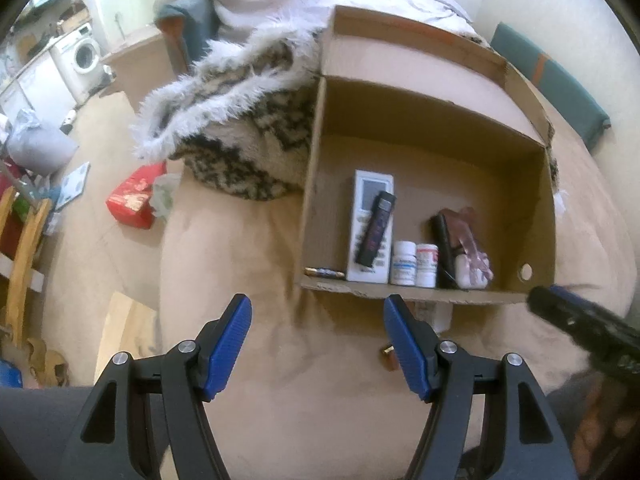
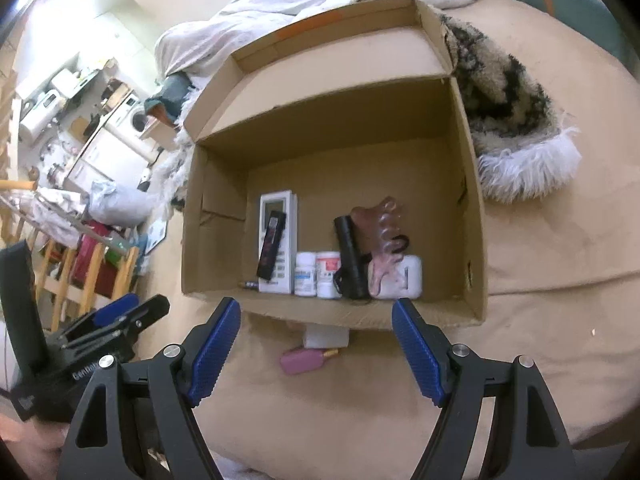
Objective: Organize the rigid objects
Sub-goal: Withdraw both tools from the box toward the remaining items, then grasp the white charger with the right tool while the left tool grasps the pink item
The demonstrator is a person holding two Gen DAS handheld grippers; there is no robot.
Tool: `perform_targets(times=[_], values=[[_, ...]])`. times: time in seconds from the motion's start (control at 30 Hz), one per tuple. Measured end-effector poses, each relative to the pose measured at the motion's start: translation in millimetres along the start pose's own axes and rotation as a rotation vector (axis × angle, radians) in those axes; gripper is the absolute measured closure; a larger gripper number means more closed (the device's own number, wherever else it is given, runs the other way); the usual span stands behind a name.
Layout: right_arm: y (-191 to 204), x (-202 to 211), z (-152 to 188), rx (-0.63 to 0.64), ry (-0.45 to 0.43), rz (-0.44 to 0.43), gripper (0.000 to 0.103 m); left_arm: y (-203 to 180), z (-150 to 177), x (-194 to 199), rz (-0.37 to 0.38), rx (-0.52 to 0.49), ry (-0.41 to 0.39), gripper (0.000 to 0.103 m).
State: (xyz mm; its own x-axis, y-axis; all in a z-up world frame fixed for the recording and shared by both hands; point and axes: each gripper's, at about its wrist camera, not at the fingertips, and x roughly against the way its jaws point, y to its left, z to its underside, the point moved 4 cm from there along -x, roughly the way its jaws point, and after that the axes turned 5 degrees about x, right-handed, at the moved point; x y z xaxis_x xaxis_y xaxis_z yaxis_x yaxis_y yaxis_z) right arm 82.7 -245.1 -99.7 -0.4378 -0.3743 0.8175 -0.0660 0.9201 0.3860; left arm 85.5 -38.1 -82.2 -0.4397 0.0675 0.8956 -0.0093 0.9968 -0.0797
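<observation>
1. Beige bedding covers the bed (image 2: pixel 540 240), which carries an open cardboard box (image 2: pixel 472 208); a fluffy patterned blanket (image 1: pixel 240 128) lies against the box, and white sheets are bunched at 12 o'clock.
2. Inside the box, along its near wall, things stand in a row: a white remote control (image 2: pixel 280 216) with a slim black device (image 2: pixel 271 246) lying on it, two white pill bottles (image 2: pixel 306 274) side by side, a black flashlight (image 2: pixel 350 256), a pink comb-like thing (image 2: pixel 384 232) and a white case (image 2: pixel 412 276).
3. A small battery (image 1: pixel 324 273) lies at the row's 9 o'clock end, beside the remote control.
4. Outside the box, just below its near wall at 6 o'clock, a pink perfume bottle (image 2: pixel 302 361) lies on the bedding next to a small white box (image 2: pixel 326 338).
5. Left gripper (image 1: pixel 318 344) hovers over the bedding before the box, jaws partly apart with nothing between them.
6. Right gripper (image 2: pixel 316 346) hovers likewise, jaws wide apart and empty, the perfume bottle showing between the pads but untouched.
7. Off the bed at 9 o'clock, a red box (image 1: pixel 134 196) lies on the floor and a washing machine (image 1: pixel 82 54) stands farther back.
</observation>
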Motion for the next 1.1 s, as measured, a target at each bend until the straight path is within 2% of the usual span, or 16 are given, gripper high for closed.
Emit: perform_targets(times=[0.07,0.2,0.27,0.3,0.4,0.53,0.6,0.63,0.87,1.0,1.1], values=[[-4,-11,5,-0.023,0.055,-0.013,0.021,-2,2,-7,0.0,-0.017,0.002,0.037],[-2,-37,17,-0.088,0.16,-0.112,0.021,6,7,-30,0.009,0.01,0.031,0.037],[0,-51,20,-0.082,0.182,-0.109,0.021,8,7,-43,0.014,0.044,0.083,0.037],[0,-60,21,-0.071,0.203,-0.095,0.021,8,6,-47,0.036,0.057,0.089,0.037],[4,-93,19,-0.044,0.273,-0.092,0.027,7,5,-51,0.01,0.063,0.096,0.037],[9,-125,19,-0.012,0.302,-0.081,0.027,11,5,-51,0.049,0.126,0.122,0.037],[12,-135,19,0.005,0.309,-0.086,0.033,14,3,-51,0.043,0.135,0.118,0.037],[13,-138,19,0.015,0.313,-0.081,0.04,15,2,-52,0.033,0.138,0.115,0.037],[19,-132,24,0.046,0.304,-0.055,0.042,19,0,-54,0.036,0.17,0.131,0.037],[12,-111,33,-0.001,0.342,-0.049,0.043,17,0,-54,0.043,0.178,0.137,0.037],[10,-84,36,-0.003,0.332,-0.036,0.043,11,4,-56,0.042,0.155,0.144,0.037]])
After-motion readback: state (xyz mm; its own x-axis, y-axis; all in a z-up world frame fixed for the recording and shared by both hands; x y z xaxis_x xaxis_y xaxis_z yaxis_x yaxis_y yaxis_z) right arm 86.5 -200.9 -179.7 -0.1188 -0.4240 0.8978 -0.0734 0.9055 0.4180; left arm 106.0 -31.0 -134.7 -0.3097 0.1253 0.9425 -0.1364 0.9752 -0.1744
